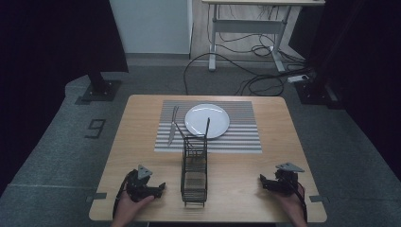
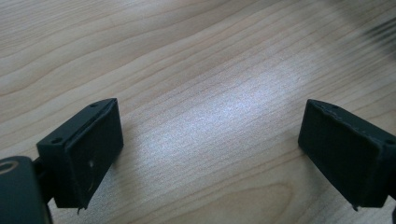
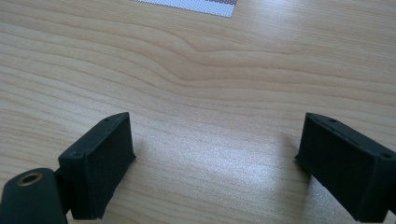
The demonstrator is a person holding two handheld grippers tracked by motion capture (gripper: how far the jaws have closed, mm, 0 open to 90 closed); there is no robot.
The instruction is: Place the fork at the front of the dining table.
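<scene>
My left gripper [image 1: 158, 188] and right gripper [image 1: 263, 181] rest near the table's [image 1: 246, 189] front edge, jaws wide, holding nothing. Between them stands a wire basket [image 1: 194, 170]; beyond it, plate [image 1: 207, 120], knife [image 1: 171, 134] and fork [image 1: 174, 113] on a striped mat [image 1: 246, 135].

Free: bare worktop [image 1: 142, 156] either side of wire basket [image 1: 194, 177] | Blocked: basket stands mid-front | Behind: plate [image 1: 207, 120], knife [image 1: 171, 135], fork [image 1: 174, 114] crowd placemat [image 1: 246, 137]

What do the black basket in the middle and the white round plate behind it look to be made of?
Black wire basket: thin metal wire, probably coated matte black, since the open grid lets the table show through. White round plate: likely glazed ceramic, smooth with a soft sheen; plastic can't be ruled out.
</scene>
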